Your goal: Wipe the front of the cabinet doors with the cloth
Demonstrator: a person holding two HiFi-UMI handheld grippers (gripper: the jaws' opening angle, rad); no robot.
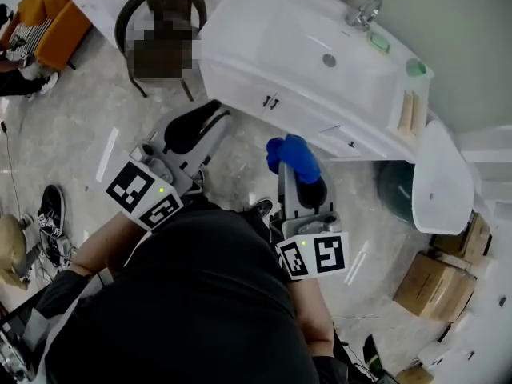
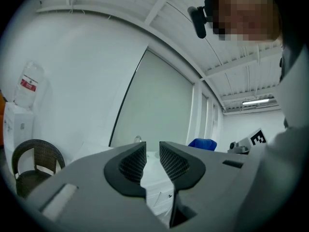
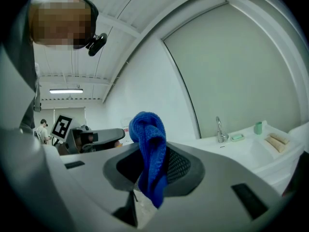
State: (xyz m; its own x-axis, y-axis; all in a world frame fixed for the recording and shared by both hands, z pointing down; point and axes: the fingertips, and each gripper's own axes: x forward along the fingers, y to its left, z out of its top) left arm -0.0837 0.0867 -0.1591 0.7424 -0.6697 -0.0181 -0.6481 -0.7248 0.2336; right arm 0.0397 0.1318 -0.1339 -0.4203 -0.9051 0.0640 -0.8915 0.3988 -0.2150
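Observation:
The white vanity cabinet's doors [image 1: 240, 85], with small handles, stand ahead of me under the sink [image 1: 320, 46]. A blue cloth [image 1: 294, 156] sticks up bunched from my right gripper [image 1: 299, 176], which is shut on it and held short of the doors. The right gripper view shows the cloth [image 3: 150, 146] hanging between the jaws of the right gripper [image 3: 152, 164]. My left gripper [image 1: 213, 116] hovers to the left, also apart from the cabinet. In the left gripper view the left gripper [image 2: 152, 152] has its jaws drawn to a thin slit with nothing between; the doors [image 2: 161, 197] show behind.
A dark wicker chair [image 1: 160, 10] stands left of the vanity. A dark green bin [image 1: 396, 192] and a white oval fixture [image 1: 442, 174] stand to the right, with cardboard boxes [image 1: 436, 282] beyond. A shoe [image 1: 52, 214] lies on the marble floor at left.

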